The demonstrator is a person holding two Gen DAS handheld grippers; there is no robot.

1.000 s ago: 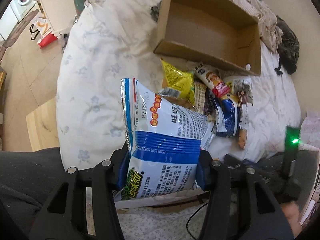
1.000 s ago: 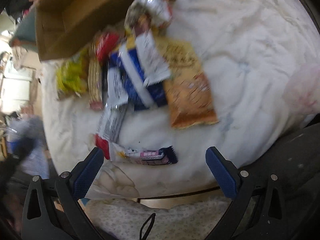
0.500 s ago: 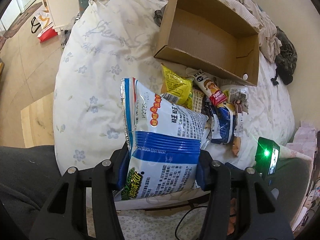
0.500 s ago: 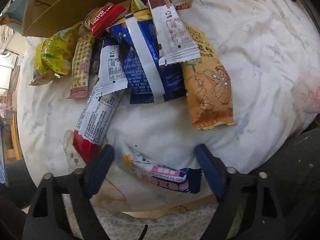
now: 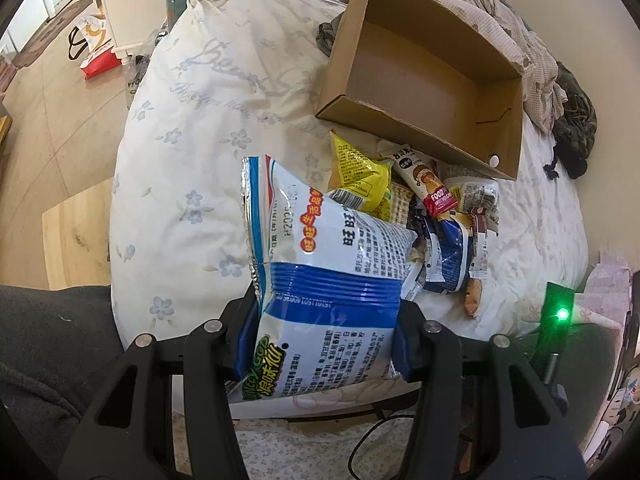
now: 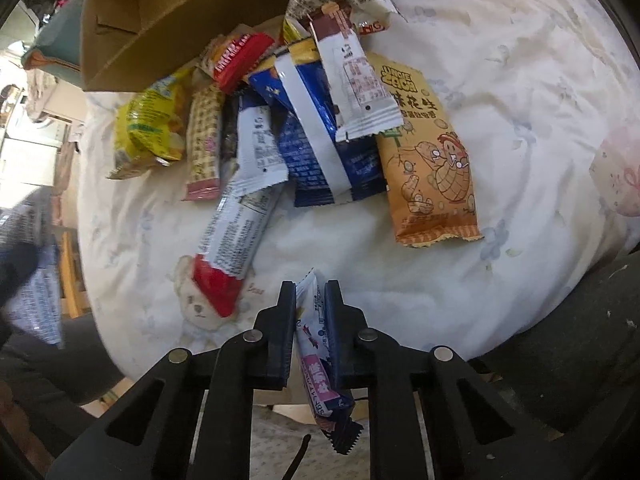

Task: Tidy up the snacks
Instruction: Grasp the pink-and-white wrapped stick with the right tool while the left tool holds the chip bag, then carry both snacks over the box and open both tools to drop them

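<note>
My left gripper (image 5: pixel 324 344) is shut on a big blue-and-white snack bag (image 5: pixel 320 280) and holds it above the bed. An open cardboard box (image 5: pixel 424 80) lies beyond, with nothing inside that I can see. A pile of snack packets (image 5: pixel 432 216) sits just in front of the box. In the right wrist view my right gripper (image 6: pixel 311 300) is shut on a slim snack bar with a pink and dark wrapper (image 6: pixel 316 360), lifted off the sheet. Ahead lie an orange peanut bag (image 6: pixel 432 160), a blue packet (image 6: pixel 320 148), a red-tipped bar (image 6: pixel 232 240) and a yellow bag (image 6: pixel 152 124).
The white flowered bedsheet (image 5: pixel 192 152) covers the bed; its near edge drops off below the grippers. A crumpled blanket and dark cloth (image 5: pixel 572 120) lie at the far right. Wooden floor and a red bag (image 5: pixel 96 64) are at the left. A dark sleeve (image 5: pixel 52 340) is at lower left.
My right gripper closed from wide open onto the slim bar, which lay flat on the sheet and now stands upright between the pads. The left gripper and its bag stayed put.
</note>
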